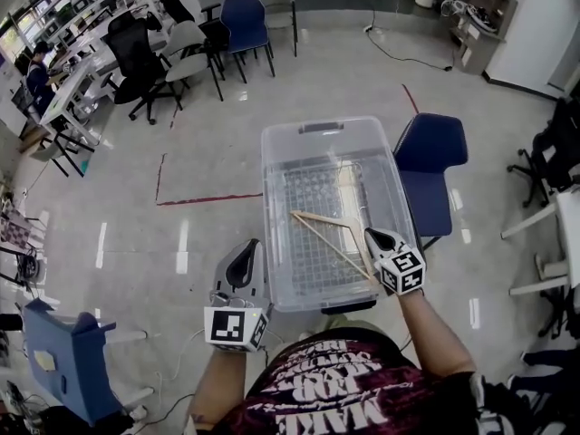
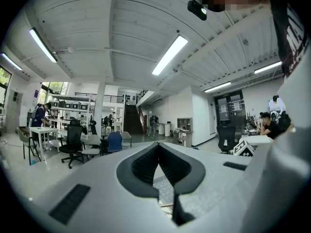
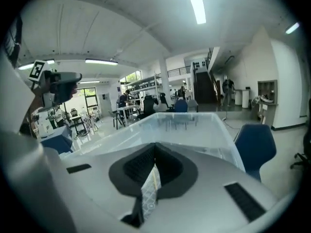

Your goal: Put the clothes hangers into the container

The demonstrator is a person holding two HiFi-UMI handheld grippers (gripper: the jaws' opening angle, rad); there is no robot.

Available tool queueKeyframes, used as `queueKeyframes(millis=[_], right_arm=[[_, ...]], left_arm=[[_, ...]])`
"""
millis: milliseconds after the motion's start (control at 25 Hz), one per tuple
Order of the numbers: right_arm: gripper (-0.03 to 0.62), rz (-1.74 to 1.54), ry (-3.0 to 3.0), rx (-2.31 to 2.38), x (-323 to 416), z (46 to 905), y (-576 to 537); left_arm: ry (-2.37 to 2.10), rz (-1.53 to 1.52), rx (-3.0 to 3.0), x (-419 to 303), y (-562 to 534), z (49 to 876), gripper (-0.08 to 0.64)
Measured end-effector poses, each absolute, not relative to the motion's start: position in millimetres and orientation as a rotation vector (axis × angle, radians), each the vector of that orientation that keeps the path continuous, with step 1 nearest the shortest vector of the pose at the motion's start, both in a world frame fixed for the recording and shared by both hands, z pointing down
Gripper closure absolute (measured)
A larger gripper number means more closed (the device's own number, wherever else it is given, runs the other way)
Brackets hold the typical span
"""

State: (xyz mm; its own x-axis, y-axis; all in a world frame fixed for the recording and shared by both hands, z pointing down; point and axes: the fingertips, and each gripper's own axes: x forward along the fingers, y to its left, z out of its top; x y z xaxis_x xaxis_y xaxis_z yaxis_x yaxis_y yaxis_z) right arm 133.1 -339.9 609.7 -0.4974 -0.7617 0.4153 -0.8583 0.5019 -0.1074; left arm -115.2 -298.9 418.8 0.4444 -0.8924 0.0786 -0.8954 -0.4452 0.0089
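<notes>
Head view: wooden hanger (image 1: 326,220) lies in clear container (image 1: 268,179); right gripper (image 1: 372,235) and left gripper (image 1: 246,250) fully closed, both empty.

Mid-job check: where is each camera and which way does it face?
Head view: on the head, steeply down at container with hangers; left gripper, right gripper, forearms show.
Left gripper view: rides it, facing the room; shut jaws show.
Right gripper view: rides it, facing over the container; shut jaws show.
Shared: container, head and right views.
</notes>
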Motion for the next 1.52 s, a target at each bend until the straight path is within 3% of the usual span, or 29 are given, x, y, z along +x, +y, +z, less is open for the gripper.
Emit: queueKeyframes(millis=[920,1520], right_arm=[[0.589,-0.034,-2.689,1.463,121,373,-237],[0.589,-0.027,-2.673,1.476,120,364,-206]], left_arm=[[-1.639,0.074,2.76,-110,-240,380,0.555],[-1.609,0.049,2.783,-108,-215,375,0.555]])
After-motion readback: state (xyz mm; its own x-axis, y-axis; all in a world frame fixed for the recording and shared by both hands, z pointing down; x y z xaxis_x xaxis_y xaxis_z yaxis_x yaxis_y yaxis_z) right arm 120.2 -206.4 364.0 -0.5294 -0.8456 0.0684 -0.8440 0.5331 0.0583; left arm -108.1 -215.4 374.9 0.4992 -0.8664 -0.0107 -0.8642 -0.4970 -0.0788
